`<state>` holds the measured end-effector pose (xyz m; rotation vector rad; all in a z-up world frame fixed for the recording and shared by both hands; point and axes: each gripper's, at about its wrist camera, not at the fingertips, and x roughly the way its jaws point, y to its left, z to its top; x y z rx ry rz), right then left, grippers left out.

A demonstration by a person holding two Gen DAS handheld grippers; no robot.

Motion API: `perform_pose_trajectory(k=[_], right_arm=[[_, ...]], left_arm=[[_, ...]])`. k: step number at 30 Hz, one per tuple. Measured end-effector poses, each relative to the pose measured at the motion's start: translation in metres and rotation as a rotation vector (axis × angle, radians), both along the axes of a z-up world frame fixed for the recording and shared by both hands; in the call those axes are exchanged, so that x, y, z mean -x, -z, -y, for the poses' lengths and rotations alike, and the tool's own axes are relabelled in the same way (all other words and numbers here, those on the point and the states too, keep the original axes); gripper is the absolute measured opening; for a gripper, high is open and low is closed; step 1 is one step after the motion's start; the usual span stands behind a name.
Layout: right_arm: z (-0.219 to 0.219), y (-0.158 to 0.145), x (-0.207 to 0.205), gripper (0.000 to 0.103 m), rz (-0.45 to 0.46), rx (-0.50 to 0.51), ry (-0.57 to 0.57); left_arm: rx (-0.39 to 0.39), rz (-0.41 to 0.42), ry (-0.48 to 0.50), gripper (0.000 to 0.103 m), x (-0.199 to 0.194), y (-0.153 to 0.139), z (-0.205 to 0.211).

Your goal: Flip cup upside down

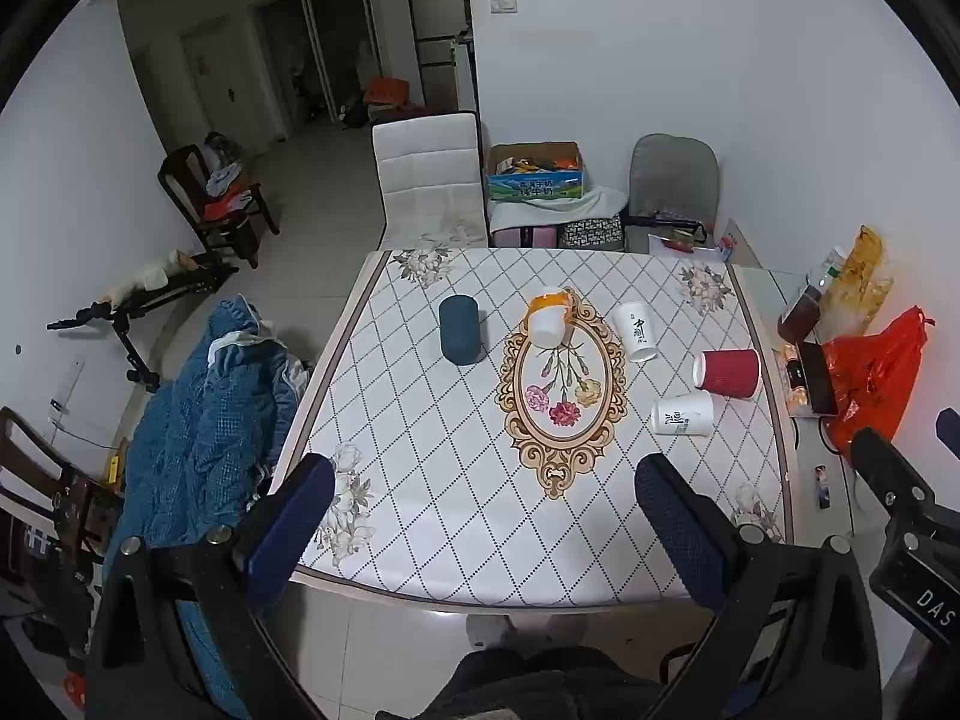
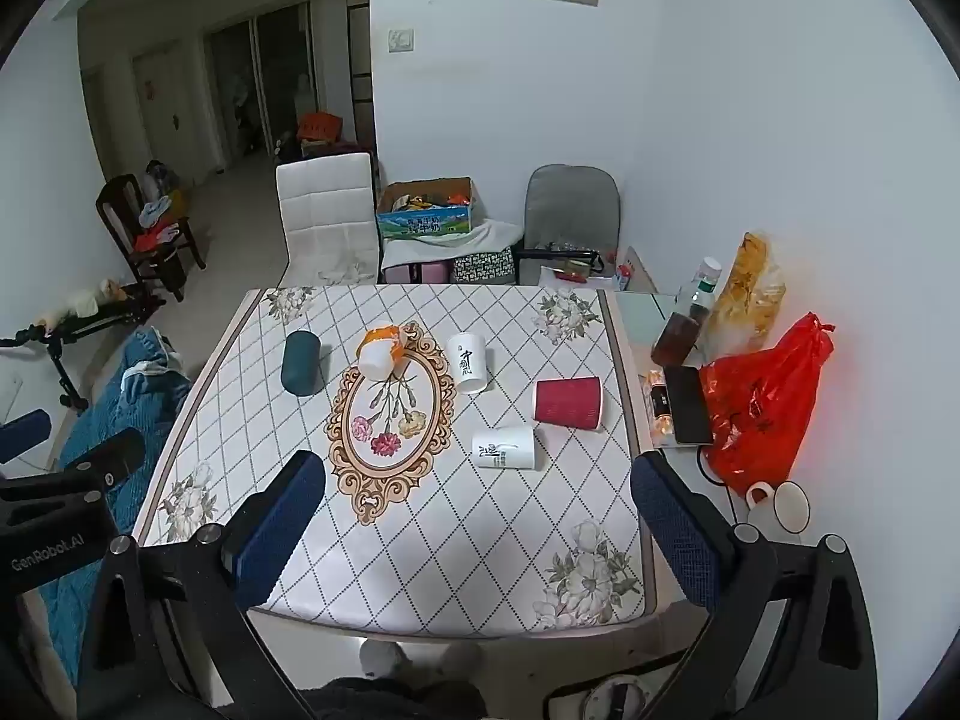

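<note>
Five cups lie on their sides across your table point(image 1: 420, 516): one dark teal cup point(image 1: 460, 329), one orange-and-white cup point(image 1: 550, 317), two white printed cups point(image 1: 635, 331) point(image 1: 682, 414), one red cup point(image 1: 727, 374). Both your left gripper point(image 1: 486, 531) and right gripper point(image 2: 477, 531) hang spread wide and empty over the bare near edge, well apart from every cup.

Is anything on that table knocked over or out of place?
Yes. All five cups lie on their sides rather than standing: the teal cup, the orange cup on the oval flower pattern, two white cups and the red cup. No spill shows. Both tongs hang open, short of them.
</note>
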<state>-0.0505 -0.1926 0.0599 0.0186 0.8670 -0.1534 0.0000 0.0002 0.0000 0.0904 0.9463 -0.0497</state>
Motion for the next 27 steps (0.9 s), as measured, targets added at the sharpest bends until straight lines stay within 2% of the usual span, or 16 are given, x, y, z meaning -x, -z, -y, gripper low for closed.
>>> perform_pose_trajectory(k=[9, 15, 27], right_arm=[[0.000, 0.000, 0.000, 0.103, 0.014, -0.006, 0.001], [0.003, -0.016, -0.011, 0.103, 0.010, -0.010, -0.004], [0.001, -0.009, -0.007, 0.103, 0.014, -0.012, -0.010]], left_arm=[[-0.004, 0.008, -0.005, 0.103, 0.000, 0.000, 0.001], [0.005, 0.006, -0.003, 0.103, -0.001, -0.002, 0.003], [0.008, 0.009, -0.004, 0.103, -0.003, -0.003, 0.007]])
